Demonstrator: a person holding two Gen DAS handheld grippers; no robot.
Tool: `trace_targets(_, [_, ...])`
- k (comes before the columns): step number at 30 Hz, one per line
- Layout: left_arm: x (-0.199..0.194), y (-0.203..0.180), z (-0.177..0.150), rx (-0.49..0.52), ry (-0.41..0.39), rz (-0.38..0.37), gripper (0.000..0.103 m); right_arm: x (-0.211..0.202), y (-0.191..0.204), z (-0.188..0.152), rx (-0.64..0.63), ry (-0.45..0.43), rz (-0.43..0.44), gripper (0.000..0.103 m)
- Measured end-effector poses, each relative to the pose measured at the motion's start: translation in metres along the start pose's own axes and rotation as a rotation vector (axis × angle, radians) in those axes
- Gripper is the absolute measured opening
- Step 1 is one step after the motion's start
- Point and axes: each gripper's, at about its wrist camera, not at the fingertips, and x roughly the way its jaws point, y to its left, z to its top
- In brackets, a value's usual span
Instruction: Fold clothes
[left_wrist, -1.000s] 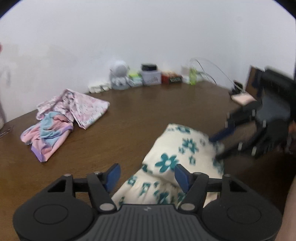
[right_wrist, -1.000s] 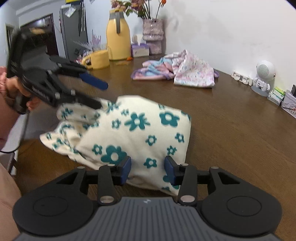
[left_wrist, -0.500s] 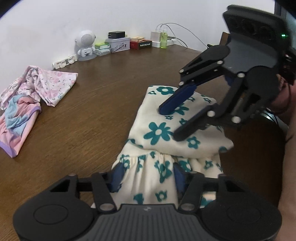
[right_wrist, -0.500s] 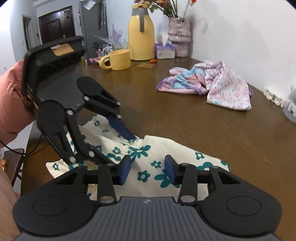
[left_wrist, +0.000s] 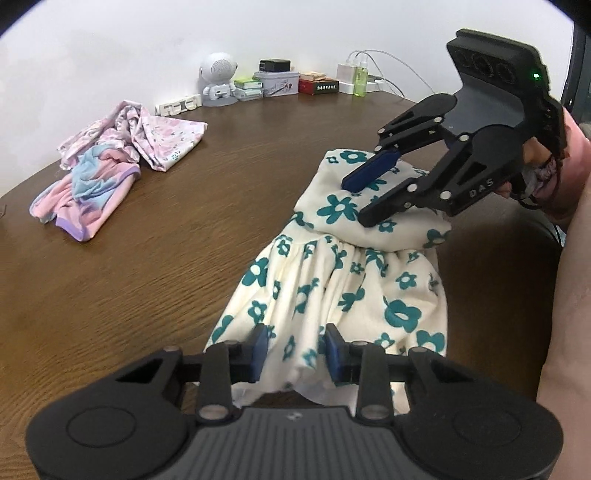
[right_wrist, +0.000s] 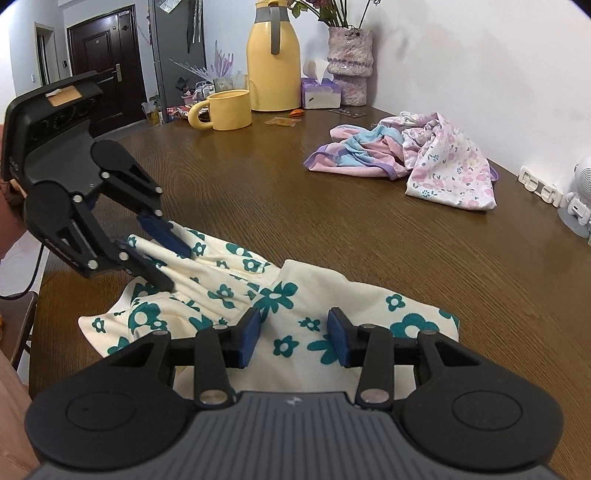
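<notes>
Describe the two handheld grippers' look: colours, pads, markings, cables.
Both grippers are matte black linkage bodies with silver pivot screws and blue pads on the fingers. The right gripper carries embossed "DAS" lettering and a green LED; the left gripper has a tan label and a black cable.

Near hem of the cream floral dress passes below the left gripper housing, lower centre of the left wrist view; its edge there is hidden. In the right wrist view, the right gripper body likewise covers the dress's near edge. Hand holding the right gripper is cut by the right frame edge. Labels on the small boxes, upper centre, are too small to read.
</notes>
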Motion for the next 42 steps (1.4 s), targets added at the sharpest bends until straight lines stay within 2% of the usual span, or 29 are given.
trace_targets(1, [-0.004, 0.0, 0.004, 0.004, -0.023, 0.004, 0.032, 0.0, 0.0, 0.0, -0.001, -0.001, -0.001, 0.041])
trace_targets(2, [-0.009, 0.0, 0.009, 0.007, -0.056, 0.007, 0.036, 0.0, 0.001, 0.0, -0.002, -0.002, -0.002, 0.041])
trace_targets(3, [-0.013, 0.001, 0.014, 0.006, -0.084, 0.002, 0.049, 0.001, 0.001, 0.0, -0.003, -0.004, -0.003, 0.041])
trace_targets(5, [-0.015, 0.003, 0.025, 0.007, -0.12, -0.012, 0.062, 0.001, 0.001, 0.0, -0.005, -0.005, -0.005, 0.041])
trace_targets(12, [0.032, 0.011, 0.048, 0.057, 0.012, -0.064, 0.062, 0.0, 0.002, -0.001, -0.005, -0.014, -0.009, 0.041])
trace_targets(17, [0.048, 0.014, 0.05, 0.088, 0.052, -0.098, 0.062, 0.0, 0.003, -0.001, -0.017, -0.016, -0.012, 0.042])
trace_targets(22, [0.052, 0.016, 0.048, 0.082, 0.07, -0.132, 0.05, 0.0, 0.007, -0.002, -0.034, -0.016, -0.025, 0.042])
trace_targets(24, [0.05, 0.016, 0.047, 0.058, 0.075, -0.139, 0.029, 0.0, 0.008, -0.002, -0.041, -0.016, -0.03, 0.042])
trace_targets(26, [0.047, 0.016, 0.045, 0.034, 0.085, -0.143, 0.021, 0.0, 0.011, -0.002, -0.05, -0.015, -0.039, 0.042])
trace_targets(30, [0.035, 0.019, 0.035, -0.013, 0.082, -0.124, 0.021, 0.001, 0.012, -0.003, -0.055, -0.016, -0.052, 0.041])
trace_targets(36, [0.023, 0.022, 0.021, -0.024, 0.077, -0.053, 0.035, 0.0, 0.013, -0.004, -0.057, -0.02, -0.053, 0.041])
trace_targets(37, [0.022, 0.022, 0.02, -0.026, 0.081, -0.045, 0.034, 0.0, 0.013, -0.005, -0.057, -0.02, -0.053, 0.041])
trace_targets(39, [0.019, 0.02, 0.019, -0.035, 0.089, -0.036, 0.017, 0.0, 0.013, -0.005, -0.057, -0.021, -0.053, 0.041])
trace_targets(41, [0.016, 0.018, 0.017, -0.04, 0.091, -0.024, 0.013, 0.0, 0.014, -0.005, -0.057, -0.021, -0.053, 0.041])
trace_targets(42, [0.014, 0.017, 0.015, -0.037, 0.087, -0.015, 0.016, 0.0, 0.014, -0.005, -0.058, -0.021, -0.053, 0.041])
